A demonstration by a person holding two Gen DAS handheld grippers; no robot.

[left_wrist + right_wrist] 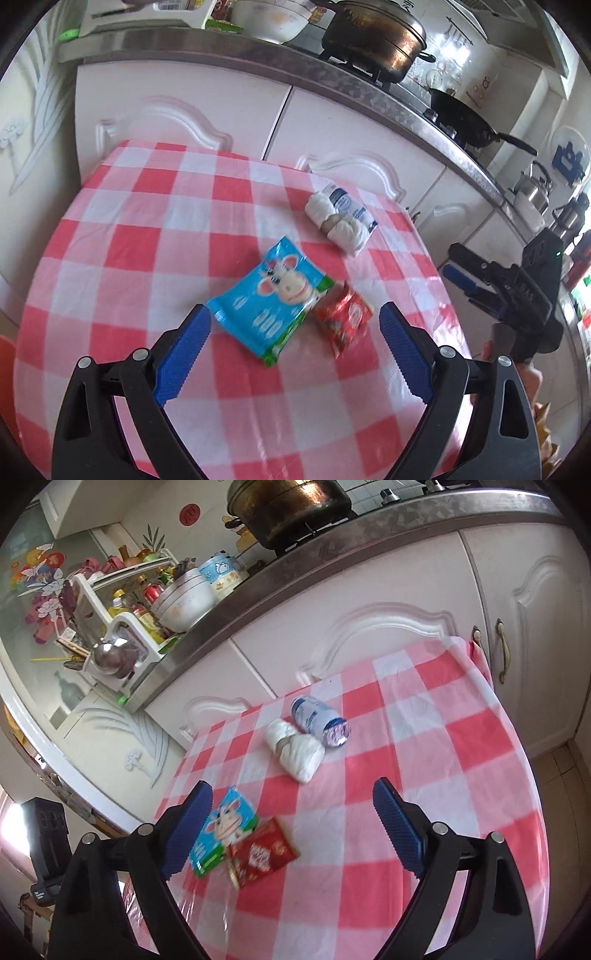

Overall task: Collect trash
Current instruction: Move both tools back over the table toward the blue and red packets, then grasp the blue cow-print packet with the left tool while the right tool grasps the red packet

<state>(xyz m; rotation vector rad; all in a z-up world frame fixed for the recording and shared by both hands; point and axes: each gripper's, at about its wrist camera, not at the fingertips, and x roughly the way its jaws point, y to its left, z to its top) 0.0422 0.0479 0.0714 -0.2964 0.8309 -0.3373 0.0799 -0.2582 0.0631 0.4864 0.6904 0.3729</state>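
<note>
Both the left gripper [295,325] and right gripper [291,805] hover with fingers apart and empty over the checked table [129,229], blue wrapper [271,306] centre, red wrapper [343,317] at its three o'clock, tissue [338,223] and bottle [351,203] toward one o'clock.

A checked-cloth table [155,229] bears a blue packet [269,299], red wrapper [343,317], tissue wad [340,221] and bottle [317,720].

A flat blue plastic wrapper with a cartoon cow [271,299] lies on the checked cloth, and a crumpled red foil wrapper [343,317] touches its edge. Further away, a rolled white tissue bundle [338,225] rests against a small lying plastic bottle with a blue label [318,720].
</note>
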